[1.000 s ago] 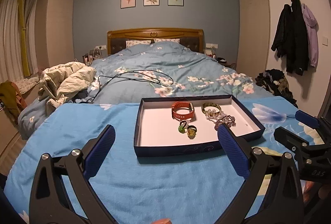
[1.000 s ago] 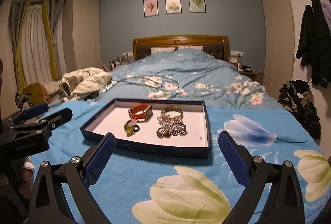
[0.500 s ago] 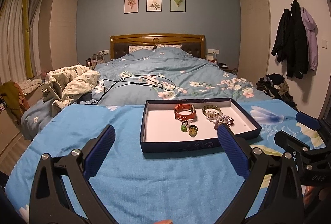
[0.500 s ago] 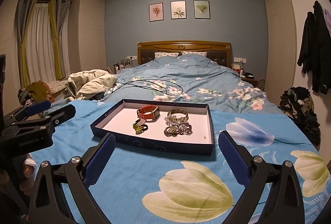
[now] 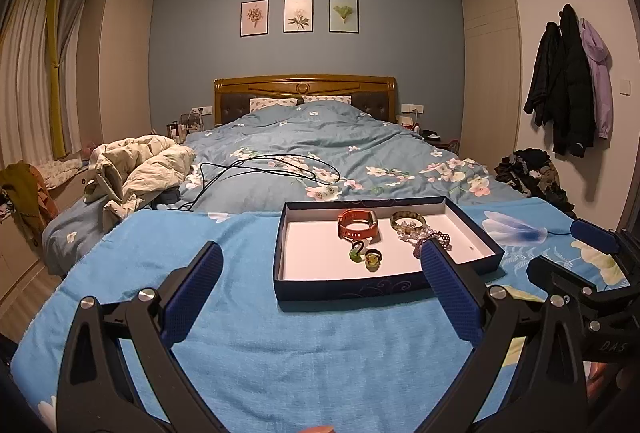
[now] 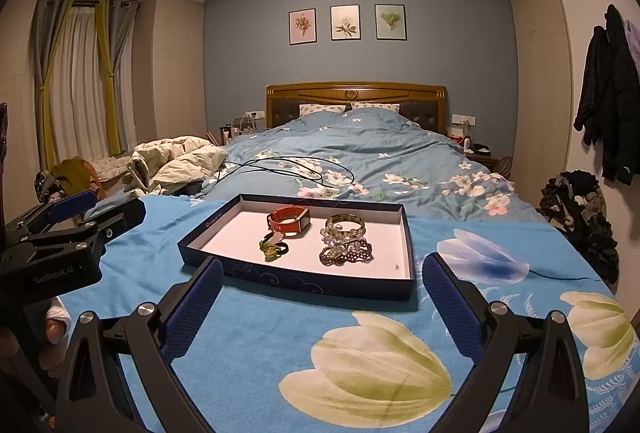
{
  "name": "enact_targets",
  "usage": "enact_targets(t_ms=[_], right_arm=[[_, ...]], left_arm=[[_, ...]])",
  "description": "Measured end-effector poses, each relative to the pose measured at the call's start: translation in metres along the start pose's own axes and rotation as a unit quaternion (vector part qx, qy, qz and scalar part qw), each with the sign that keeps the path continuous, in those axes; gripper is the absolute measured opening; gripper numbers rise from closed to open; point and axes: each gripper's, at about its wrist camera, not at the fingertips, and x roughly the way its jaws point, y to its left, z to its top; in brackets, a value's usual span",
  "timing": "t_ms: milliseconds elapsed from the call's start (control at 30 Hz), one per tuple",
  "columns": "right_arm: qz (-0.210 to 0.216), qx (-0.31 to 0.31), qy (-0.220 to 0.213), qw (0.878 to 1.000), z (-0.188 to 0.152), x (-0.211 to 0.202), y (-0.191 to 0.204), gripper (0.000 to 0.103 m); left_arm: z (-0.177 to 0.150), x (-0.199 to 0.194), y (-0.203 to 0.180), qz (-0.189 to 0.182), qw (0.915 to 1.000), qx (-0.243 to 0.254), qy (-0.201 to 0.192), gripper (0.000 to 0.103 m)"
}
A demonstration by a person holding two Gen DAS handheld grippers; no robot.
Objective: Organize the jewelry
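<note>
A dark blue tray [image 5: 352, 289] [image 6: 304, 283] with a white floor rests on a blue floral blanket. In it lie an orange watch band [image 5: 357, 225] [image 6: 289, 221], a gold bangle [image 5: 408, 221] [image 6: 345, 223], a purple beaded bracelet [image 5: 434, 239] [image 6: 346, 251] and small green rings [image 5: 366, 256] [image 6: 274, 249]. My left gripper [image 5: 320, 261] hovers open in front of the tray, nothing between its fingers. My right gripper [image 6: 320, 273] is likewise open and empty just before the tray's near wall.
The blanket [image 6: 380, 353] covers a surface at the foot of a bed [image 5: 320, 145]. A black cable [image 5: 272, 169] lies on the duvet, a cream jacket [image 5: 140, 169] at left. Coats [image 5: 568, 85] hang on the right wall above a clothes pile [image 5: 528, 173].
Both views have tilted up and drawn back slightly, so the tray sits lower and a bit farther away. The jewelry has not moved and both grippers stay open.
</note>
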Motion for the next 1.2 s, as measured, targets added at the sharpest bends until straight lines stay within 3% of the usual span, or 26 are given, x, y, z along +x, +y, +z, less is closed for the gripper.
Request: enact_targets(t_ms=[1200], right_arm=[[-0.003, -0.002, -0.019, 1.000, 0.0008, -0.0091, 0.0037, 0.096]], left_arm=[[-0.0029, -0.0090, 0.0000, 0.006, 0.9998, 0.001, -0.021, 0.097]])
